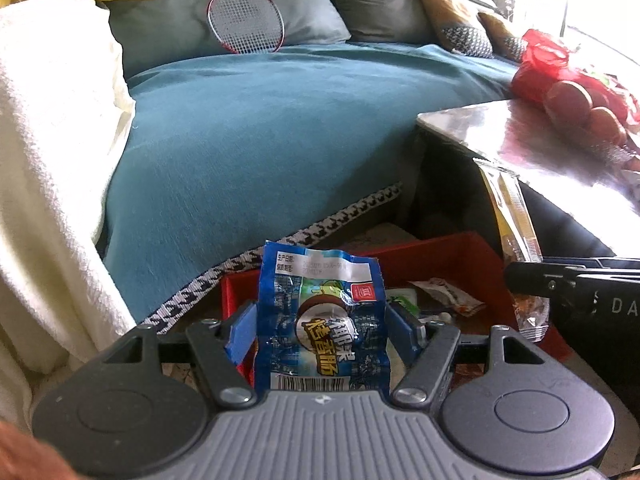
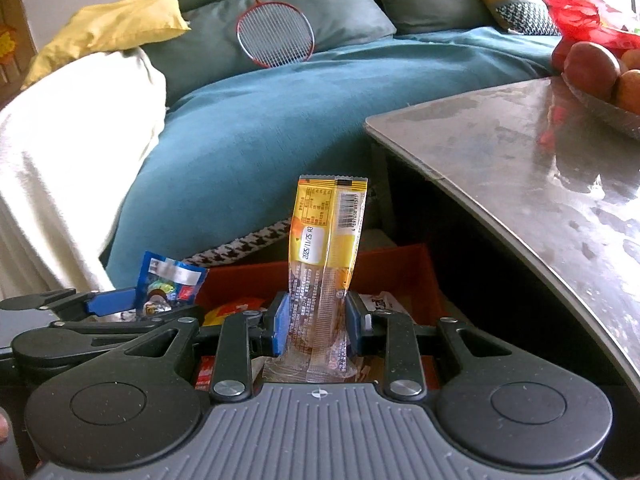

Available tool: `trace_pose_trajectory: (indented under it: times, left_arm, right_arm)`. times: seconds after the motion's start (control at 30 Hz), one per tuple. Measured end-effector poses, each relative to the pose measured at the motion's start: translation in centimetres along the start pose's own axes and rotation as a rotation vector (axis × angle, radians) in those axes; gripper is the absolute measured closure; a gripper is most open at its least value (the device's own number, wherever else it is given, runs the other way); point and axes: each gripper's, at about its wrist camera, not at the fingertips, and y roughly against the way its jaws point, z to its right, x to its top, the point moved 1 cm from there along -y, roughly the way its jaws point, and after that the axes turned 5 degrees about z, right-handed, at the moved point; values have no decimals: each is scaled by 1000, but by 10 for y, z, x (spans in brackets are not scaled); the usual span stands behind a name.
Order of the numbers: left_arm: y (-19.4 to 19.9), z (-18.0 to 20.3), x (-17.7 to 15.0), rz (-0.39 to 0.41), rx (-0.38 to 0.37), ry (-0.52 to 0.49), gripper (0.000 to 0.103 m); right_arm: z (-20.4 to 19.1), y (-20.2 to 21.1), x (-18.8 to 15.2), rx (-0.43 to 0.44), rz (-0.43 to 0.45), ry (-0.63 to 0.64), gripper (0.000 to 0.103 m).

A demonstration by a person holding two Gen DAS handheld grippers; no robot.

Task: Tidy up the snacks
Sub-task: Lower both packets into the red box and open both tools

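Left hand-held gripper point(image 1: 322, 330) is clenched on a blue snack packet point(image 1: 322, 320) — blue pads press its two side edges. The packet stands upright, long axis running away from the camera, date strip at the far end, barcode at the near end against the gripper body. It hangs above the red box point(image 1: 452, 264).

Right hand-held gripper point(image 2: 316, 322) is grasping a yellow snack bar wrapper point(image 2: 326, 240) by its lower clear section. Long axis is upright, with a slight lean to the right at the top; the yellow printed end points up and away, the sealed clear end sits down near the gripper body. It is also over the red box, just beside the blue packet — both grippers are side by side, left one visible at the left edge of the right wrist view.

The red box sits on the floor between the blue-covered sofa point(image 1: 260, 128) and the desk point(image 2: 540, 168), partly tucked below the desk edge. Other wrapped snacks point(image 1: 448, 296) lie inside it. A bowl of fruit point(image 2: 596, 80) sits on the desk, well apart from the box. A red badminton racket point(image 2: 276, 36) leans on the sofa cushions.
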Motion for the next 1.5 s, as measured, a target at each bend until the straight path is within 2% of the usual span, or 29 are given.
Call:
trace_pose_trajectory:
  times: [0.3, 0.87, 1.03, 1.23, 1.5]
  left_arm:
    - [-25, -2, -4, -48, 29, -12, 42]
    - [-45, 4, -19, -115, 37, -43, 42]
    - [-50, 4, -23, -134, 38, -49, 42]
    - [-57, 9, -31, -181, 30, -62, 41]
    - [-61, 9, -34, -211, 45, -73, 40]
  right_arm:
    - [2, -30, -8, -27, -77, 8, 66]
    - [6, -62, -28, -56, -193, 5, 65]
    - [8, -68, -34, -60, -219, 1, 60]
    - [6, -71, -39, -53, -233, 14, 53]
    - [8, -65, -39, -52, -216, 3, 52]
